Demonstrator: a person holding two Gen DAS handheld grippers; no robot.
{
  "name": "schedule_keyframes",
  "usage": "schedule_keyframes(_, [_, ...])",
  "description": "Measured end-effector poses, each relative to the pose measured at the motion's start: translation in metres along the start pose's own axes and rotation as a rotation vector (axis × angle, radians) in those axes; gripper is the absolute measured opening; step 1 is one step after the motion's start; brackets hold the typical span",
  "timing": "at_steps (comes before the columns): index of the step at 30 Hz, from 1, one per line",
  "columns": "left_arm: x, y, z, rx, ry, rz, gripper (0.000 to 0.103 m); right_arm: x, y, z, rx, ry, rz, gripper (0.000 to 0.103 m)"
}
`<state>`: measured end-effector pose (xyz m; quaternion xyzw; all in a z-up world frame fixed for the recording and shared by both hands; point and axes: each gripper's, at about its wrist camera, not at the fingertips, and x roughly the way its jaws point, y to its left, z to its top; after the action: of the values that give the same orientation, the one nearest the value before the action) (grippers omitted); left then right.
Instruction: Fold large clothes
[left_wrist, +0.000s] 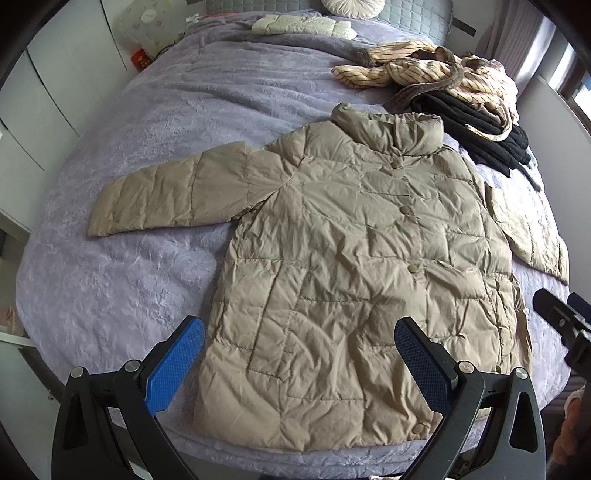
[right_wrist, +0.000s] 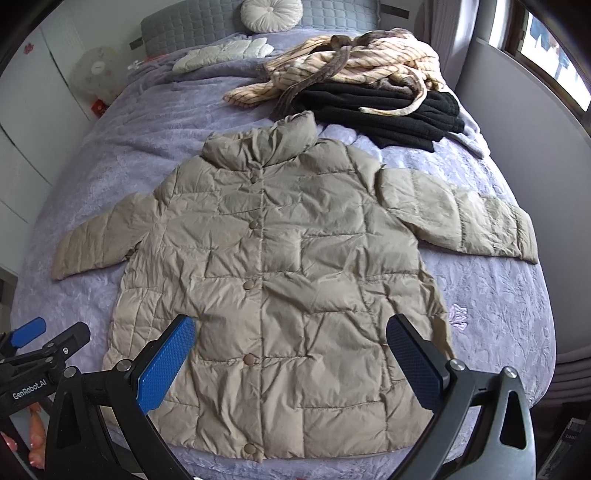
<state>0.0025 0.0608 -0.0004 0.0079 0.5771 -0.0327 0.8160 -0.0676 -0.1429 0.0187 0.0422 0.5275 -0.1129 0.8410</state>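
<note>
A home bedroom: bed (left_wrist: 155, 122), round cushion (right_wrist: 271, 14), wardrobe doors (left_wrist: 55, 81).

Bed surroundings and bedding

A lavender bedspread (right_wrist: 155, 122) with an embossed floral pattern covers the bed; behind it stands a grey quilted headboard (right_wrist: 192, 18); a round, pleated, pale cushion (right_wrist: 271, 14) leans against the headboard; a small cream quilted item (right_wrist: 225, 50) lies flat near the head of the bed; white cabinet doors (left_wrist: 70, 70) line one side; a small red box (left_wrist: 140, 59) sits beside them; a window (right_wrist: 554, 40) shows at the opposite side, above a grey panel (right_wrist: 517, 99).
</note>
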Motion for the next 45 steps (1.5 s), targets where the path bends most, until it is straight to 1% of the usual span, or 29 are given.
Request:
schedule_keyframes(4, [0.013, 0.025, 0.008, -0.021, 0.0, 0.007, 0.103, 0.011, 0.02, 0.003, -0.005, 0.02, 0.03, 0.103])
schedule_keyframes(7, [0.03, 0.049, 0.012, -0.039, 0.018, -0.004, 0.103, 0.022, 0.035, 0.006, 0.008, 0.038, 0.057, 0.103])
schedule_keyframes(11, [0.058, 0.089, 0.018, -0.096, 0.023, 0.019, 0.103, 0.04, 0.066, 0.008, -0.018, 0.056, 0.123, 0.103])
schedule_keyframes(13, [0.075, 0.113, 0.02, -0.136, 0.033, 0.024, 0.103, 0.051, 0.087, 0.006, -0.049, 0.083, 0.139, 0.103])
schedule_keyframes(16, [0.104, 0.15, 0.025, -0.207, 0.07, -0.031, 0.103, 0.067, 0.117, 0.004, -0.078, 0.118, 0.148, 0.103])
schedule_keyframes(18, [0.118, 0.174, 0.027, -0.261, 0.069, -0.053, 0.103, 0.079, 0.135, 0.003, -0.096, 0.155, 0.166, 0.103])
schedule_keyframes(20, [0.136, 0.201, 0.033, -0.332, 0.057, -0.084, 0.103, 0.092, 0.152, 0.0, -0.118, 0.189, 0.176, 0.103])
schedule_keyframes(23, [0.164, 0.239, 0.043, -0.439, 0.025, -0.152, 0.103, 0.107, 0.167, -0.008, -0.143, 0.224, 0.179, 0.103])
schedule_keyframes(26, [0.194, 0.275, 0.055, -0.552, -0.021, -0.255, 0.103, 0.123, 0.173, -0.016, -0.156, 0.25, 0.188, 0.103])
schedule_keyframes(29, [0.225, 0.303, 0.066, -0.635, -0.051, -0.319, 0.103, 0.141, 0.176, -0.021, -0.162, 0.26, 0.187, 0.103])
schedule_keyframes(31, [0.243, 0.323, 0.074, -0.694, -0.064, -0.333, 0.103, 0.152, 0.178, -0.02, -0.172, 0.252, 0.177, 0.103])
schedule_keyframes(33, [0.252, 0.335, 0.08, -0.722, -0.087, -0.339, 0.103, 0.159, 0.177, -0.017, -0.17, 0.238, 0.179, 0.103])
schedule_keyframes(36, [0.259, 0.346, 0.091, -0.731, -0.123, -0.317, 0.103, 0.169, 0.179, -0.008, -0.164, 0.202, 0.189, 0.103])
schedule_keyframes(38, [0.26, 0.349, 0.098, -0.738, -0.141, -0.279, 0.103, 0.174, 0.181, -0.001, -0.169, 0.174, 0.19, 0.103])
schedule_keyframes(39, [0.26, 0.352, 0.101, -0.738, -0.151, -0.258, 0.099, 0.178, 0.183, 0.003, -0.174, 0.16, 0.192, 0.103])
schedule_keyframes(41, [0.258, 0.348, 0.109, -0.727, -0.164, -0.197, 0.072, 0.186, 0.188, 0.014, -0.184, 0.136, 0.198, 0.103])
schedule_keyframes(42, [0.26, 0.347, 0.114, -0.704, -0.16, -0.177, 0.039, 0.188, 0.189, 0.018, -0.185, 0.127, 0.204, 0.103])
schedule_keyframes(43, [0.262, 0.347, 0.119, -0.674, -0.161, -0.206, 0.011, 0.192, 0.193, 0.024, -0.187, 0.113, 0.215, 0.103])
schedule_keyframes(44, [0.262, 0.35, 0.122, -0.663, -0.169, -0.252, 0.007, 0.194, 0.196, 0.027, -0.19, 0.101, 0.221, 0.103])
schedule_keyframes(45, [0.26, 0.349, 0.124, -0.662, -0.173, -0.251, 0.007, 0.198, 0.201, 0.033, -0.194, 0.084, 0.228, 0.103])
